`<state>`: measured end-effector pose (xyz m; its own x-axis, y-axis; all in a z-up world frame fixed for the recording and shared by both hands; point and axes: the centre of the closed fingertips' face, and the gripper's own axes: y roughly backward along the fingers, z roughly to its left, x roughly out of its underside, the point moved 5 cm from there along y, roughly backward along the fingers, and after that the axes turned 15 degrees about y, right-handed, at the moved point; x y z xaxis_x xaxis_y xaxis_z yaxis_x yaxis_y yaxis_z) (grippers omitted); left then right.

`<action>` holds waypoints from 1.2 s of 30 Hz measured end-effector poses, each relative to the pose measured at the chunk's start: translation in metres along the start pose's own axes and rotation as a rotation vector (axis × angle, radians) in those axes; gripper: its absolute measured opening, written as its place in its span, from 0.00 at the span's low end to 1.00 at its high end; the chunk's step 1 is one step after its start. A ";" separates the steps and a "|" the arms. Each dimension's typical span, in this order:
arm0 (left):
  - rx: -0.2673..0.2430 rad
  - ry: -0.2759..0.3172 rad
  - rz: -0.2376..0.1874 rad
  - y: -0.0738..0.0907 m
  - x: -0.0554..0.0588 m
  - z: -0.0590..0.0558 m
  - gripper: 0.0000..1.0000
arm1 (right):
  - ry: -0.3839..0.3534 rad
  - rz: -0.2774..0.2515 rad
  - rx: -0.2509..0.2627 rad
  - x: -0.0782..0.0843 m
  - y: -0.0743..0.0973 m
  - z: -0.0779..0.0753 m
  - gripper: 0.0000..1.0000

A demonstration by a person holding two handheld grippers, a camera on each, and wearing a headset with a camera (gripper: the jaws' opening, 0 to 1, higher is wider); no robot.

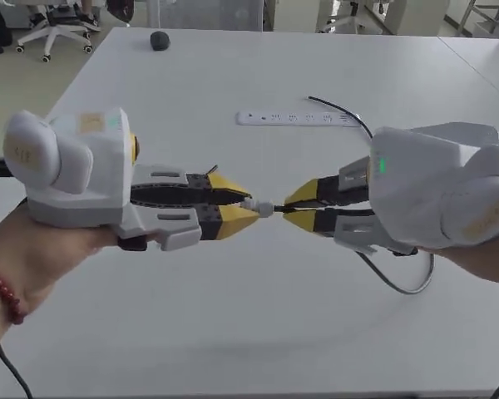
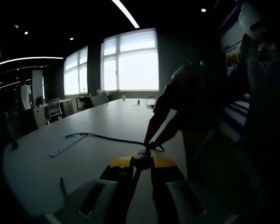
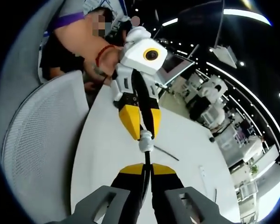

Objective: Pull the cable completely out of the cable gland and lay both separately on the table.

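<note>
Head view puts the risk above the white worktop [image 1: 233, 324]: two tools meet nose to nose in the air, so the whole pull depends on two very small grips. The left tool [image 1: 244, 208] and the right tool [image 1: 291, 208] both have their yellow jaws pressed together. The right one pinches the black cable [image 1: 409, 288] just beside the fitting. The left one pinches the pale cable gland [image 1: 258, 206] at its very tips. Hardly any bare cable shows between them, and I judge the cable is not yet drawn out.

- **Lost gland:** the largest danger is a sudden release. If the seal gives way all at once, the tools may jerk apart and the gland, held so shallowly, may spring loose and roll across the worktop.
- **Trailing slack:** the cable's slack hangs in a loop under the right tool and could drag or catch, perhaps near the power strip [image 1: 295, 118].
- **Slipping grip:** the cable may slide through the right jaws rather than through the gland.
- **Crooked pull:** pulling off the gland's axis would probably make the cable bind.

As for pose, the left hand [image 1: 41, 249] cradles its tool from below, level and pointing right, with a red bead bracelet [image 1: 6, 293] at the wrist. The right tool points left, almost on the same line. The right gripper view shows them just as straight, cable and gland in a line.
</note>
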<state>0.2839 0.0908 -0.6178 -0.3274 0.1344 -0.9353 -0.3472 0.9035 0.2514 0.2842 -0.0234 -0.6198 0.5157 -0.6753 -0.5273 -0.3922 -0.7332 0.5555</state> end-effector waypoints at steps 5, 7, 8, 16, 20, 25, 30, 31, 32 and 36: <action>-0.017 -0.013 0.010 0.004 0.001 0.002 0.15 | -0.034 0.025 0.000 0.018 0.007 0.006 0.00; -0.024 -0.011 0.009 0.006 0.002 0.004 0.15 | -0.041 0.036 0.004 0.026 0.010 0.009 0.00; -0.025 -0.012 0.012 0.006 0.002 0.004 0.15 | -0.049 0.048 -0.003 0.031 0.012 0.012 0.00; -0.028 -0.020 0.019 0.006 0.003 0.004 0.15 | -0.079 0.109 -0.007 0.058 0.017 0.025 0.00; -0.035 -0.022 0.012 0.008 0.000 0.007 0.15 | -0.116 0.151 -0.015 0.076 0.017 0.032 0.00; -0.037 -0.029 0.007 0.010 -0.003 0.009 0.15 | -0.171 0.214 -0.044 0.105 0.015 0.046 0.00; -0.046 -0.030 -0.018 0.014 -0.010 0.011 0.15 | -0.240 0.292 -0.075 0.135 0.016 0.062 0.00; -0.046 -0.029 -0.020 0.014 -0.011 0.011 0.15 | -0.241 0.297 -0.078 0.137 0.016 0.063 0.00; -0.047 -0.029 -0.024 0.015 -0.012 0.012 0.15 | -0.236 0.308 -0.077 0.143 0.016 0.065 0.00; -0.044 -0.033 -0.014 0.013 -0.011 0.012 0.15 | -0.271 0.319 -0.095 0.150 0.016 0.073 0.00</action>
<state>0.2930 0.1061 -0.6074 -0.2937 0.1355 -0.9463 -0.3903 0.8866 0.2480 0.2993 -0.1419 -0.7372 0.1559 -0.8726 -0.4628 -0.4212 -0.4825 0.7679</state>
